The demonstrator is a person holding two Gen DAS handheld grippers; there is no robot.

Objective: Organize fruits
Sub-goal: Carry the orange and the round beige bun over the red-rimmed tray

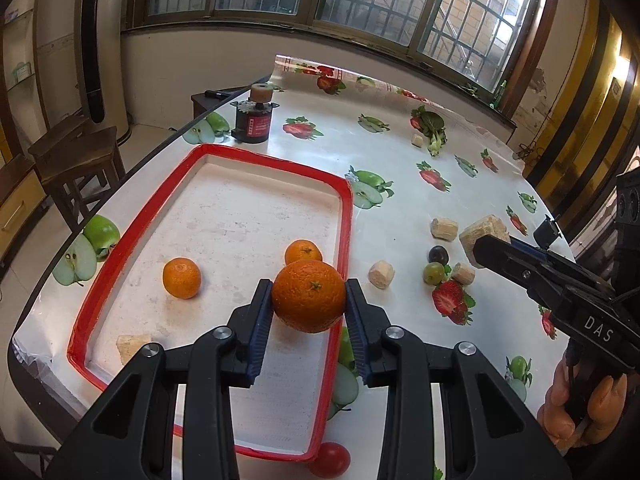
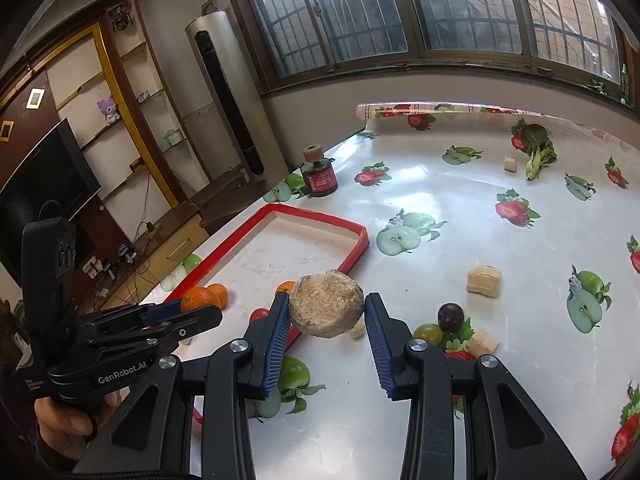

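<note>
While clamping a round orange tangerine (image 1: pixel 309 297), the left gripper (image 1: pixel 308 304) is hanging over the red-rimmed white tray (image 1: pixel 344 216). At three o'clock, the right gripper (image 2: pixel 326 312) is gripping a beige crumbly block (image 2: pixel 326 309).

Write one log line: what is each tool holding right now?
left tool: shut on round orange tangerine, above red-rimmed white tray | right tool: shut on tan crumbly round cake, above fruit-print table
</note>
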